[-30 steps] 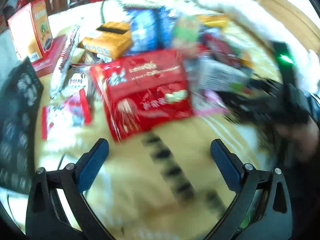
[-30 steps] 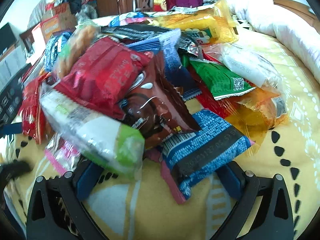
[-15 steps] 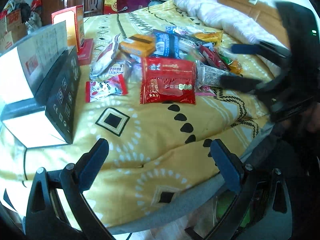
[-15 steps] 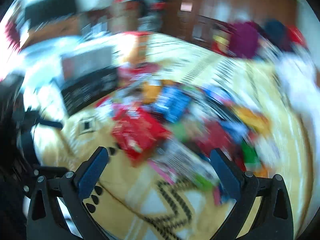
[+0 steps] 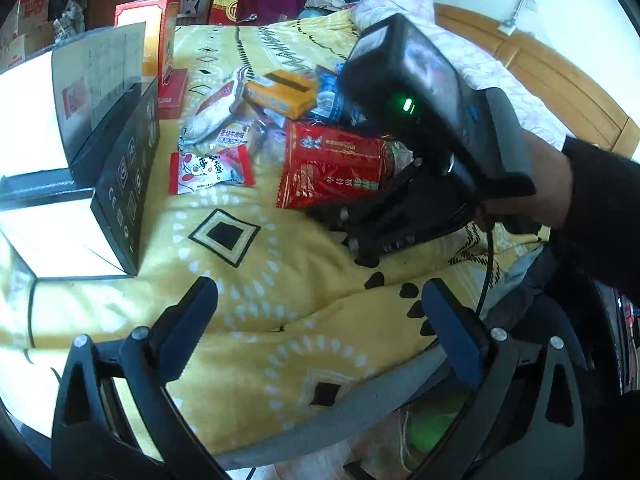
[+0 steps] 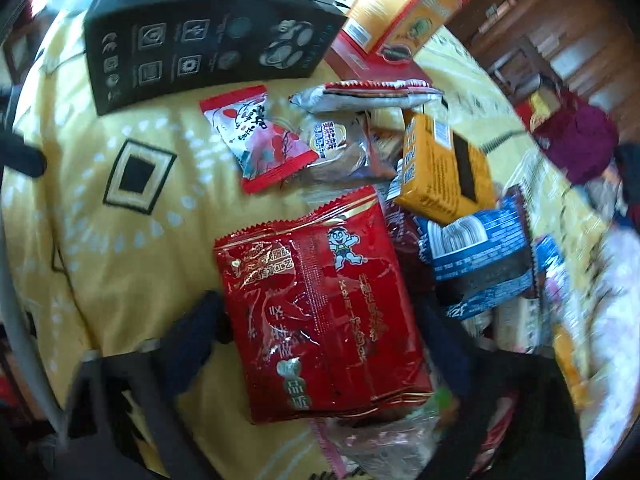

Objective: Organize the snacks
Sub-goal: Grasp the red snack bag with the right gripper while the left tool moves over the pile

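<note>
Right claw (image 6: 320, 328), jaws just closing in and straddling the big red snack bag (image 6: 320, 304) on the bed (image 5: 280, 280) without yet pinching it, presumably to pick it; left claw (image 5: 320, 320) open, empty, near edge.

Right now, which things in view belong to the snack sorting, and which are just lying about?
Belongs to the job:
- big red snack bag, between the right tool's closing jaws
- small red-and-white packet
- yellow snack box
- blue packet

Just lying about:
- black carton
- orange carton
- yellow bedspread
- purple garment
</note>
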`<state>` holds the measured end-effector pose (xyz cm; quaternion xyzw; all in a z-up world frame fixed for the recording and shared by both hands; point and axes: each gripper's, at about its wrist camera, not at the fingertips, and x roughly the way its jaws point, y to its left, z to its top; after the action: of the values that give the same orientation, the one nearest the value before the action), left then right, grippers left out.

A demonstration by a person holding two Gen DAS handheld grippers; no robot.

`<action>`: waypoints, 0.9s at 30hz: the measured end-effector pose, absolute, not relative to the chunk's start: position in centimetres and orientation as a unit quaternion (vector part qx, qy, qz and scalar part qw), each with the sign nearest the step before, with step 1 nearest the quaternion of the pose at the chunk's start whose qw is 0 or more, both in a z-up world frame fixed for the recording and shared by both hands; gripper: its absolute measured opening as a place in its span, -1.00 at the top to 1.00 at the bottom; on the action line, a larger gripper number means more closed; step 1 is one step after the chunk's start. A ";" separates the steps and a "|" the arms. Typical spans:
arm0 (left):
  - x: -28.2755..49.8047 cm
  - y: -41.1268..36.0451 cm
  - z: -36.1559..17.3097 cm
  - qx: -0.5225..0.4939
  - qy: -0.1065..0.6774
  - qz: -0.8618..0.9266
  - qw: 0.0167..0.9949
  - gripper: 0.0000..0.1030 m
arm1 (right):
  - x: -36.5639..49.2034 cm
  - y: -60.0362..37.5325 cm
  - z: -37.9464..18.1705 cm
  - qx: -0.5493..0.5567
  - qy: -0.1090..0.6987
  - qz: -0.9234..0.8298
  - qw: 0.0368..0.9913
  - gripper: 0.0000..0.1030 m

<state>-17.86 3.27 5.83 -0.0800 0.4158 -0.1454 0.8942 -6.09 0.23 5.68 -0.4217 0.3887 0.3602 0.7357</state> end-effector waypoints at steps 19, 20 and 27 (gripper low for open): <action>-9.4 -7.4 7.5 0.045 0.377 -0.282 0.881 -0.57 | -5.4 -25.2 19.9 0.056 0.352 0.218 0.909 -0.47; -9.3 -8.7 7.7 0.084 0.368 -0.294 0.878 -0.56 | -5.7 -25.7 19.6 0.062 0.355 0.215 0.908 -0.47; -7.3 -14.0 5.8 0.254 0.328 -0.302 0.858 -0.58 | -7.8 -27.8 17.0 0.092 0.368 0.224 0.898 -0.47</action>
<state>-7.34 -14.05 5.84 0.2538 0.3279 -0.3024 0.8583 -7.81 -27.78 17.00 0.0919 0.3677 0.2236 0.8980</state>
